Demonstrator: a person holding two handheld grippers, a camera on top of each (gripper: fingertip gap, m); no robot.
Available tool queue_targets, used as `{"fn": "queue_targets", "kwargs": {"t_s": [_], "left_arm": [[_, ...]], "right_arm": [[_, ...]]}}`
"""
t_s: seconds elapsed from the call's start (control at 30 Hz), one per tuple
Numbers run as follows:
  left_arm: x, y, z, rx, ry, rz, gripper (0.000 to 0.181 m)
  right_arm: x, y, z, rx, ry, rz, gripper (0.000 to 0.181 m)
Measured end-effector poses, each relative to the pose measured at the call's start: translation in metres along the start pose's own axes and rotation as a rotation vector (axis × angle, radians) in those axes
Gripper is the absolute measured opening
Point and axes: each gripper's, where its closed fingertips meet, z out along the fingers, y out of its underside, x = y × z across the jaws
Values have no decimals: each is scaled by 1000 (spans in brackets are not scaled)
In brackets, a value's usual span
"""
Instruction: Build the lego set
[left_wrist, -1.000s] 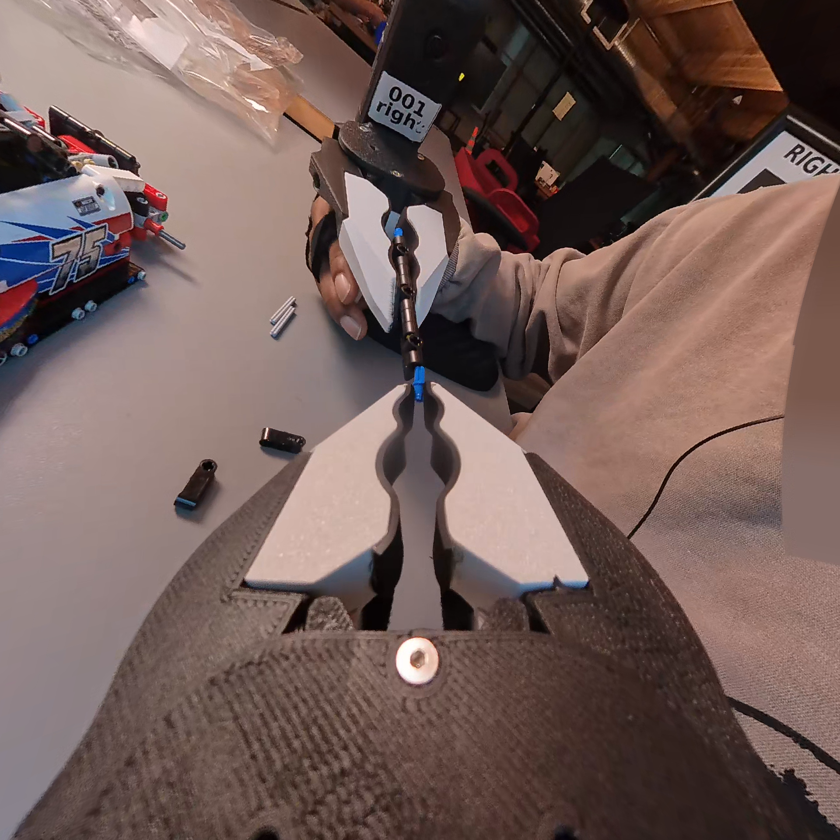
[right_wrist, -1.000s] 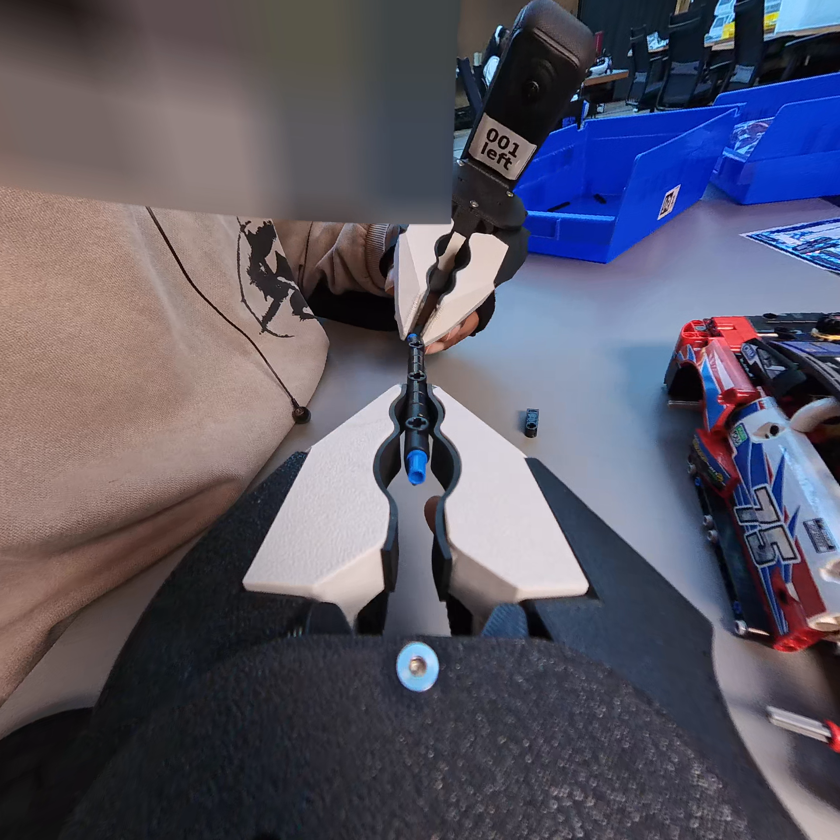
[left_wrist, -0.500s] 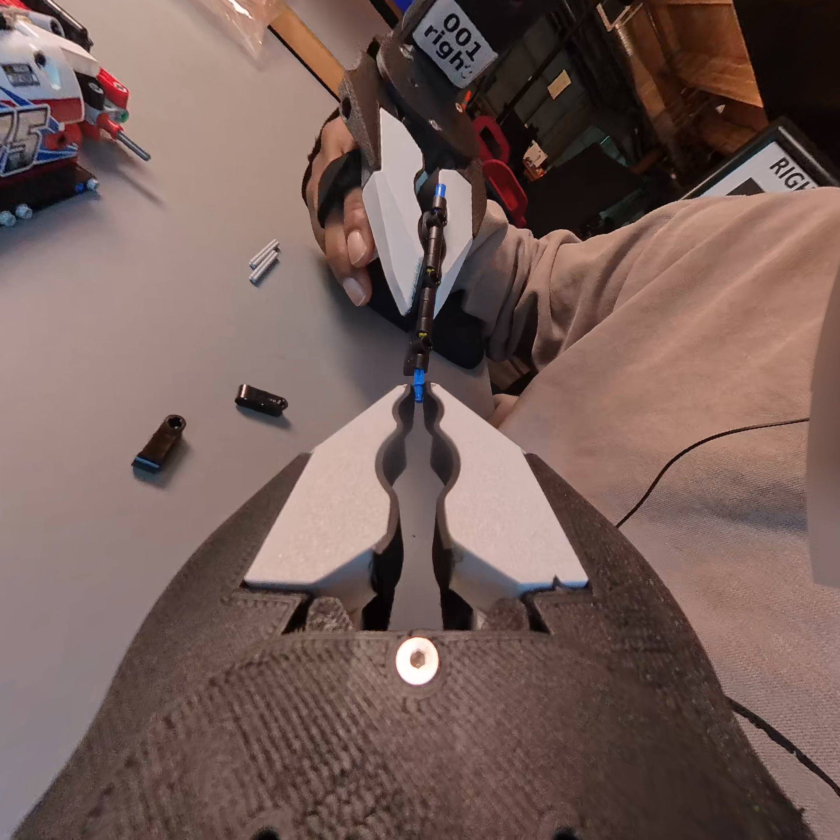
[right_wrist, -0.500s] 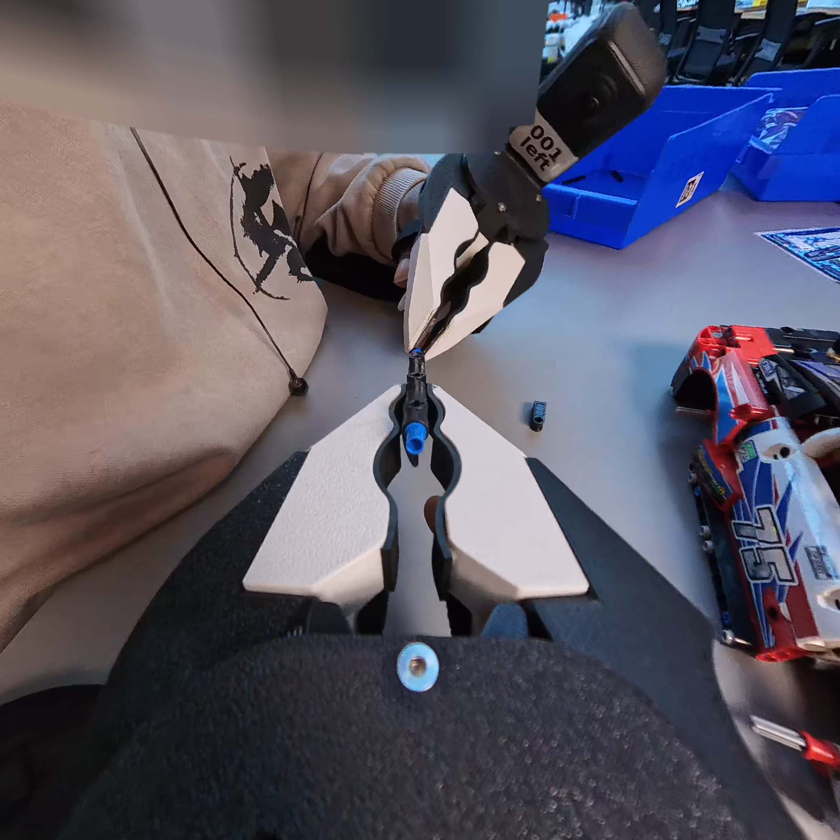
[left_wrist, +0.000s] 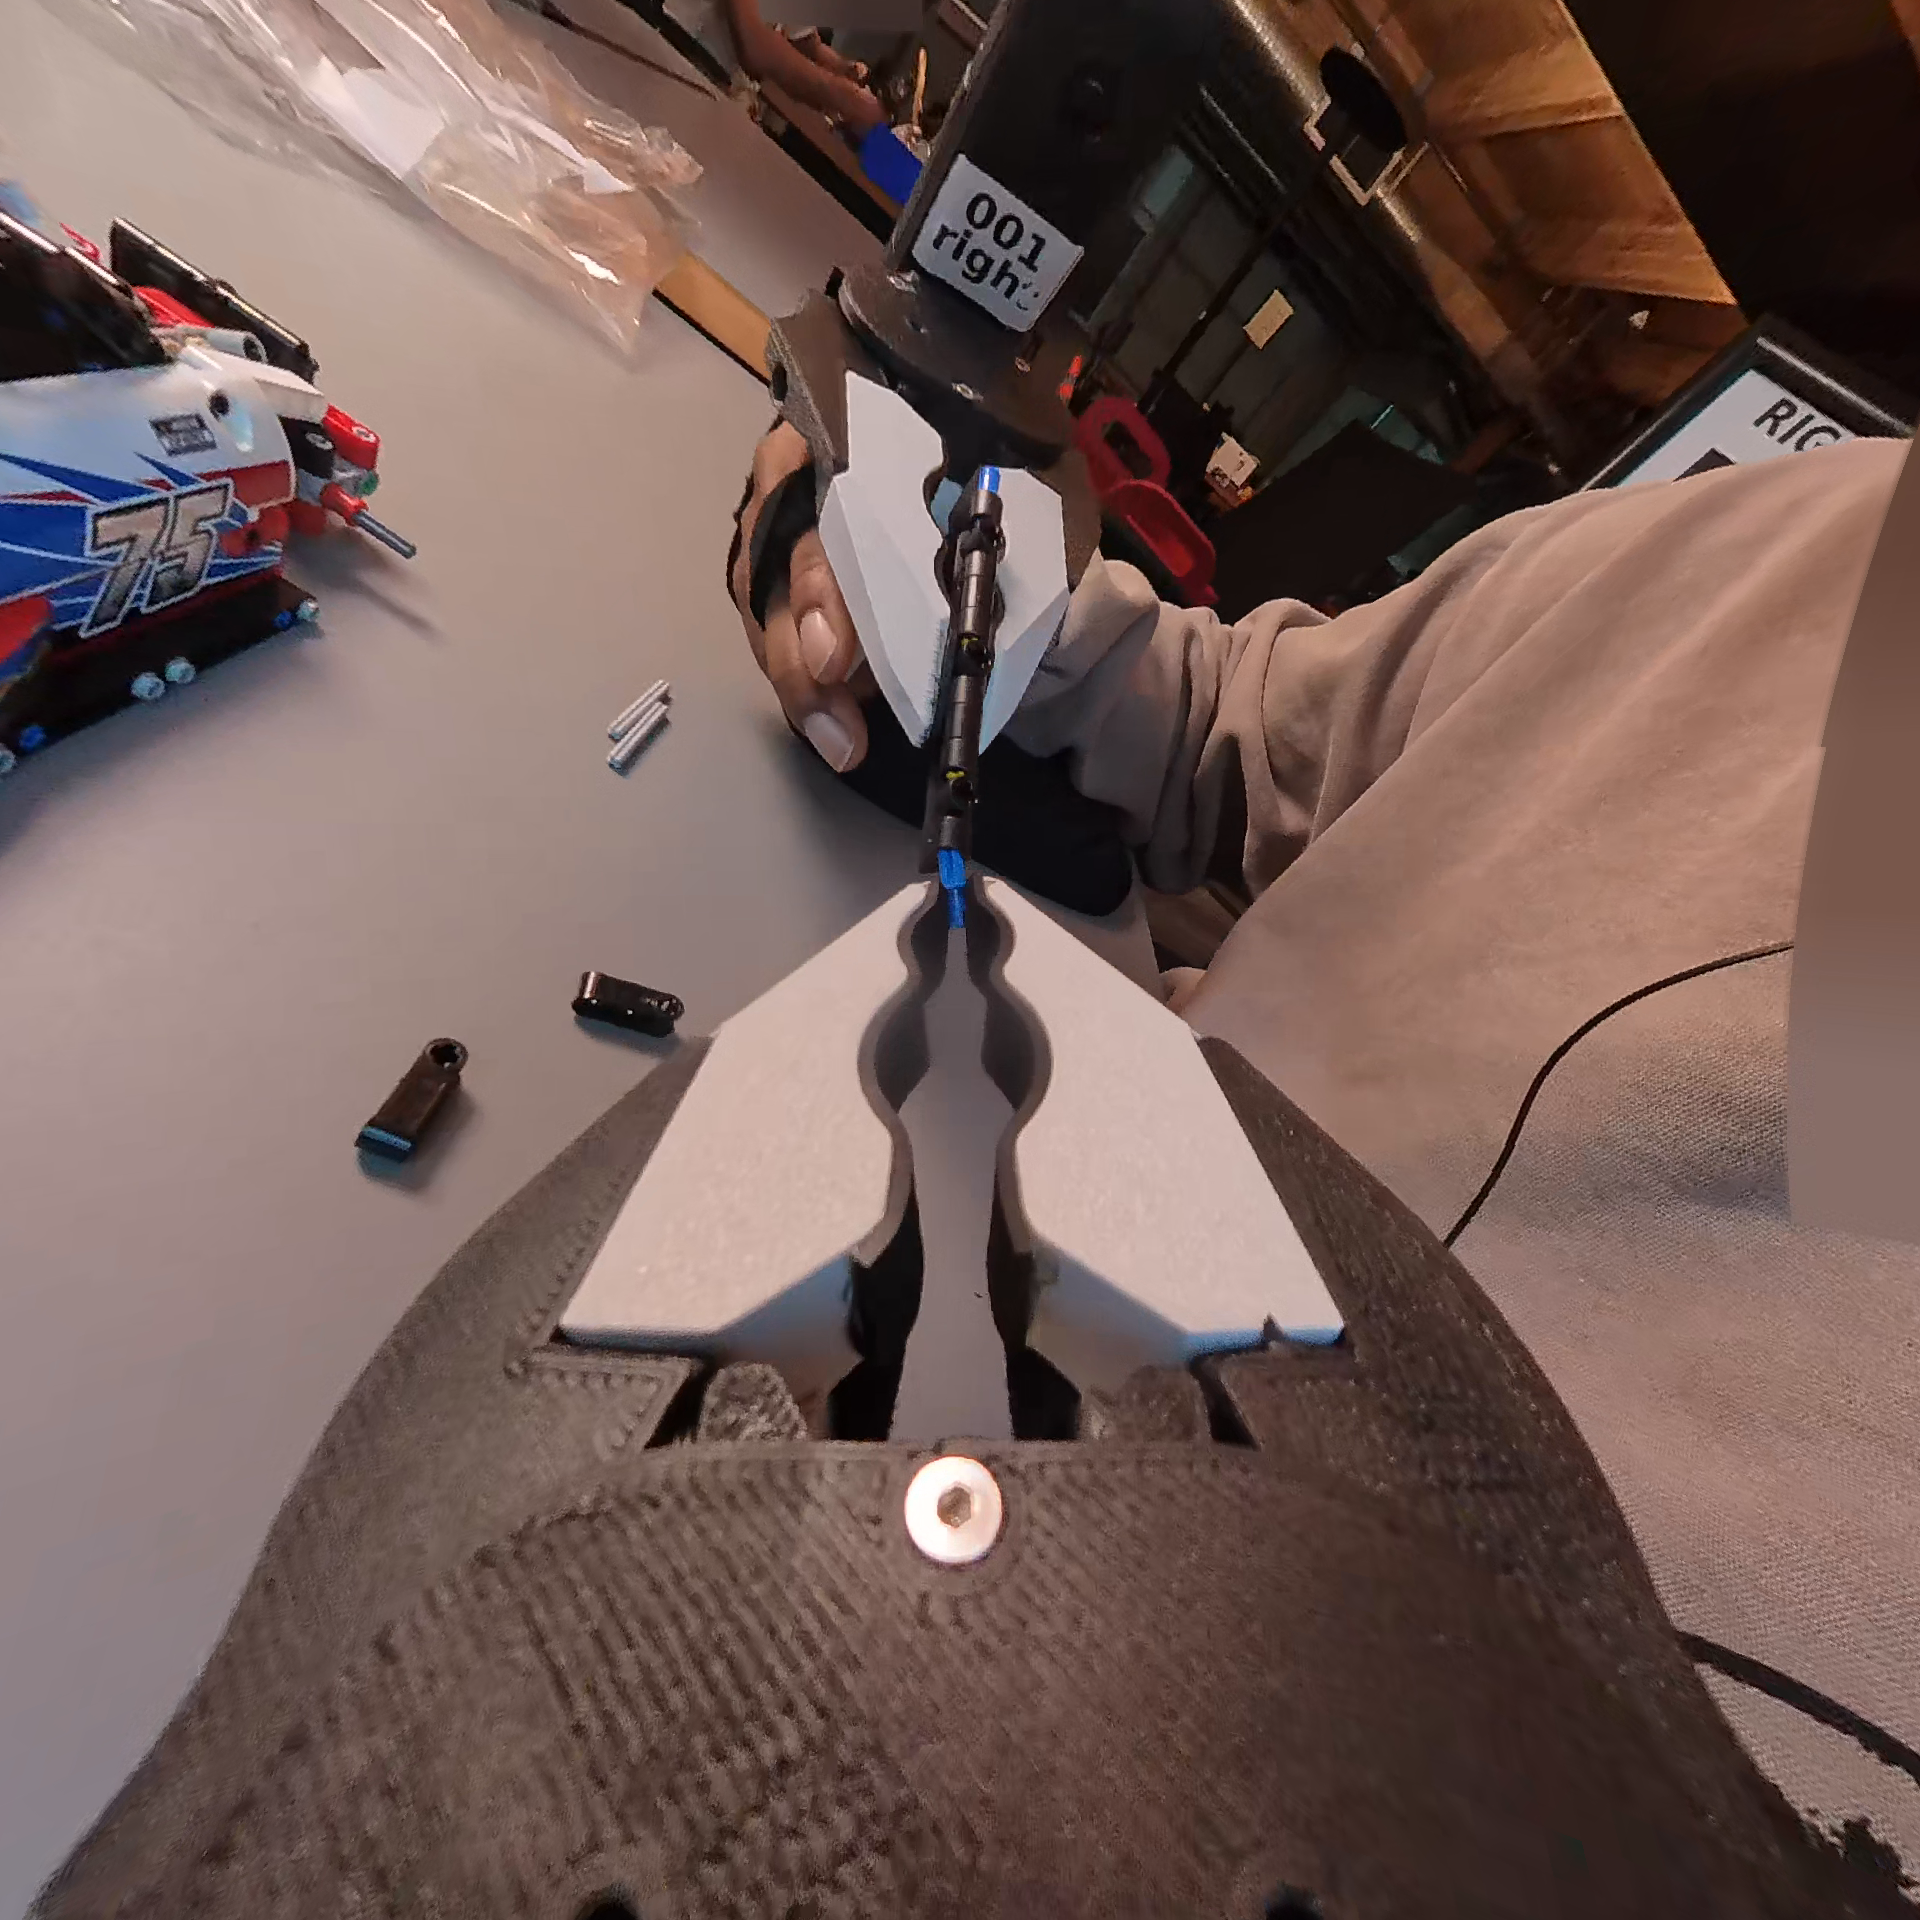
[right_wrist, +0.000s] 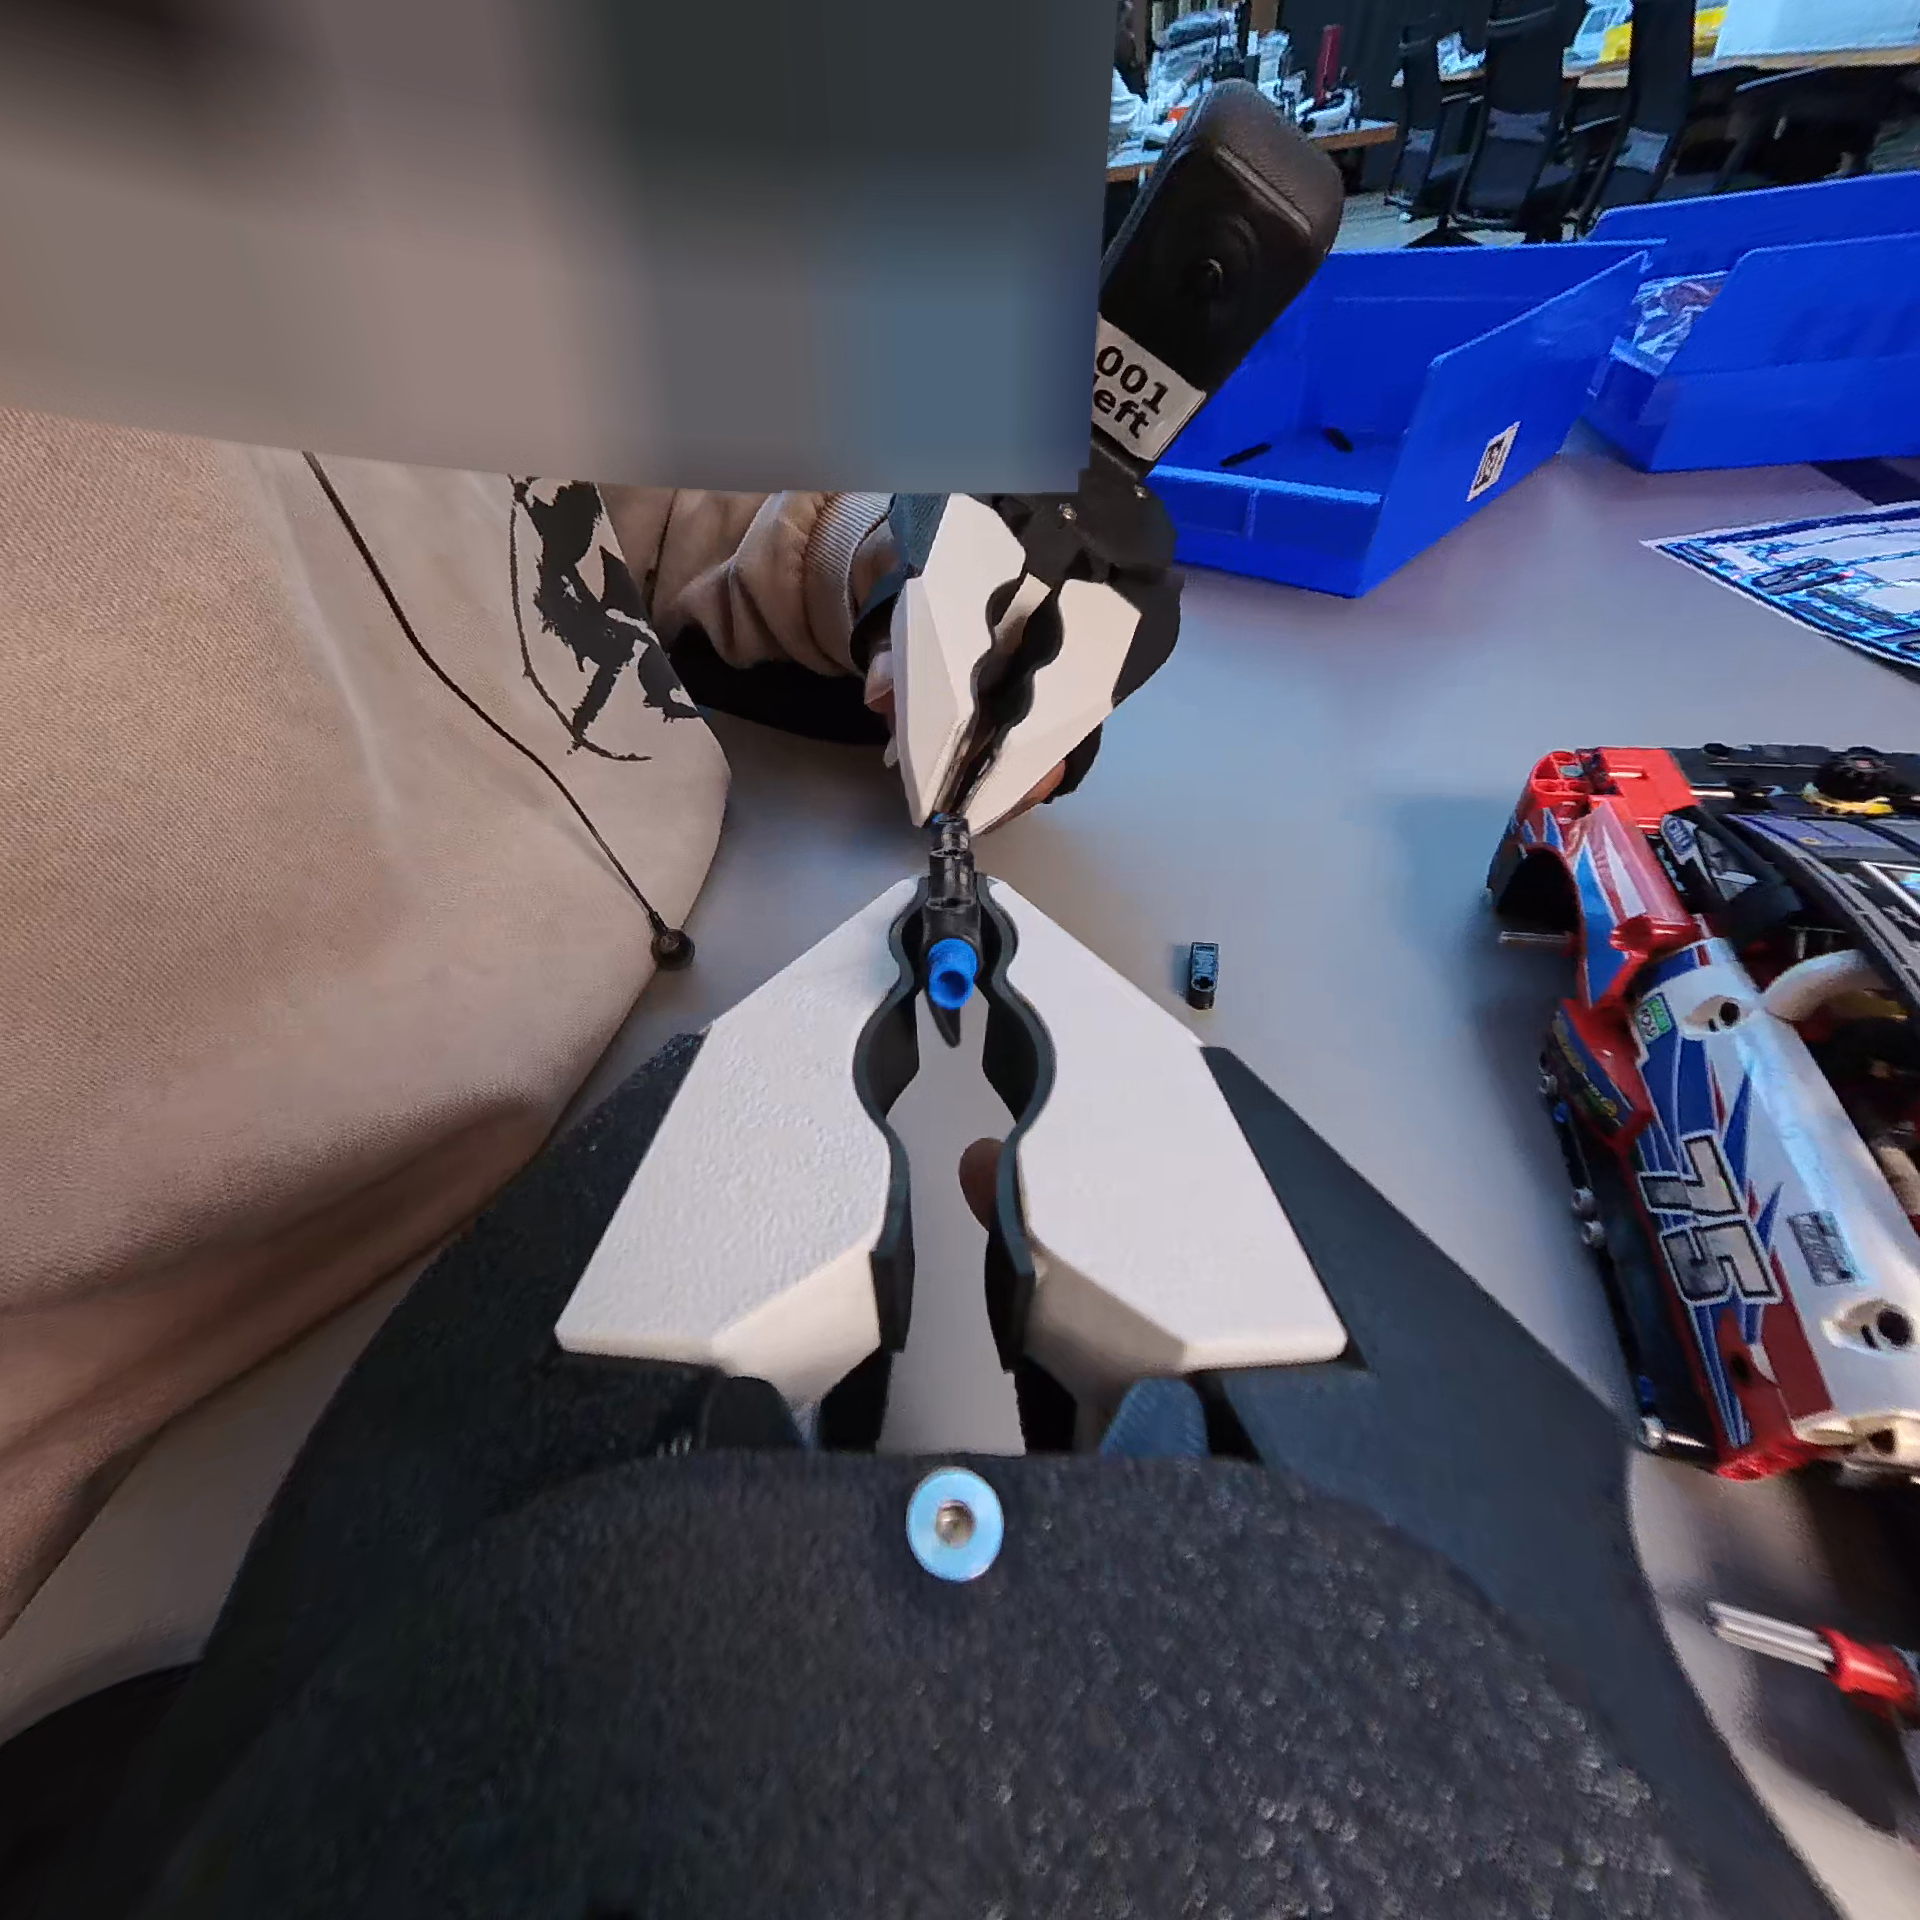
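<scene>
The left gripper (left_wrist: 954, 902) pinches a blue pin (left_wrist: 950, 883) at the tip of a black beam (left_wrist: 966, 665); the right gripper (right_wrist: 951, 914) clamps that beam in mid-air over the table (left_wrist: 260, 935).

Risk: a crooked push could pop the pin free.

Only the left view shows 2 black links (left_wrist: 623, 1004); only the right shows blue bins (right_wrist: 1455, 416). The car (right_wrist: 1745, 1091) shows in both.

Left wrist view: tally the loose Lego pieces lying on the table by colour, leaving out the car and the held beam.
Grey pins: 2
Black connectors: 2
Total: 4
</scene>
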Motion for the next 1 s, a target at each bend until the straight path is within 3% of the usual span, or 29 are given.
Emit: {"fn": "queue_targets", "kwargs": {"t_s": [0.57, 1.0], "left_arm": [[17, 25, 7, -189, 58, 121, 0], [18, 29, 7, -192, 115, -5, 0]], "right_arm": [[-22, 16, 6, -105, -129, -8, 3], [-26, 22, 9, -147, -148, -8, 3]]}}
